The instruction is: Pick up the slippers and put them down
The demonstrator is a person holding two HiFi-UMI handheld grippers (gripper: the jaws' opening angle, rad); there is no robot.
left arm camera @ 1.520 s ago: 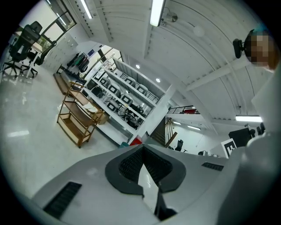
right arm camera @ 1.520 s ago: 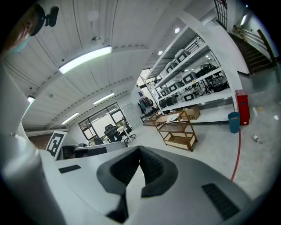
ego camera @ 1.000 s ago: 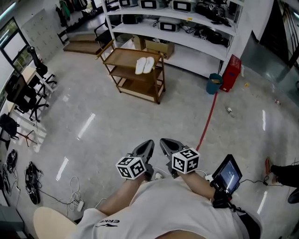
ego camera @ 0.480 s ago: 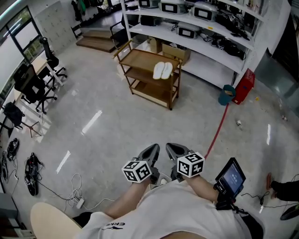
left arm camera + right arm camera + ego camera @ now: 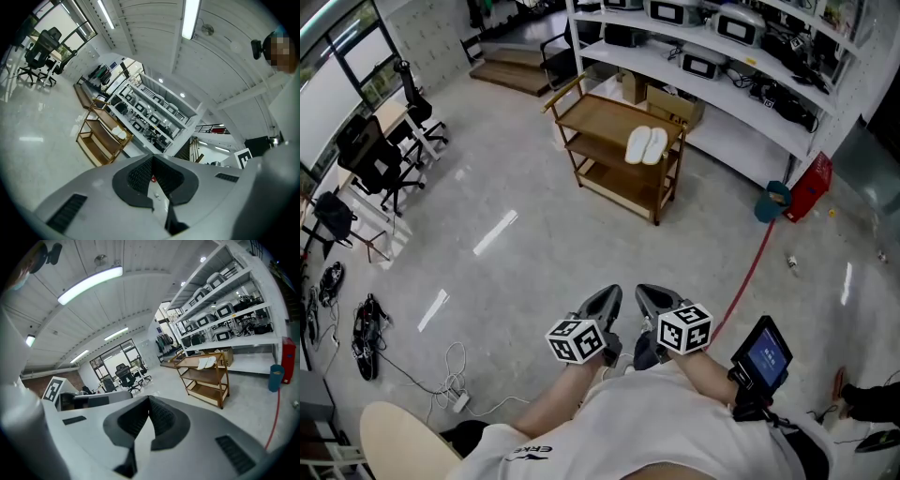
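Pair of white slippers [image 5: 646,145], flat and oval: lie side by side, touching, on the top tier of a wooden cart [image 5: 600,117]. Show again, small, in the left gripper view [image 5: 120,135] and the right gripper view [image 5: 205,363], on the same tier. Sit well apart from both grippers, across a stretch of glossy pale floor [image 5: 534,253].

Cart: three slatted-frame tiers of warm brown wood, with raised rails at the ends. Stands just in front of long white shelving [image 5: 741,98] loaded with grey and black boxy devices. Cardboard box [image 5: 675,105] on the shelving's lowest level, behind the cart; print on it too small to read. To the right, a teal bucket [image 5: 773,202], contents not to be made out, beside a red box [image 5: 811,183]. Thin red line [image 5: 750,272] across the floor from there toward the person.

Left gripper [image 5: 605,298] [image 5: 153,159]: grey shell, ribbed black pads pressed together, nothing between them. Right gripper [image 5: 652,298] [image 5: 149,399]: likewise closed tight and empty. Both held close together, low in the head view, pointing toward the cart. On each, a cube [image 5: 577,339] with black-and-white square markers.

Small dark screen [image 5: 759,354] by the right forearm. White shirt [image 5: 656,422] with letters that look like "ERKE", upside down. Black office chairs [image 5: 380,164] at far left; loose cables [image 5: 450,375] on the floor nearby.
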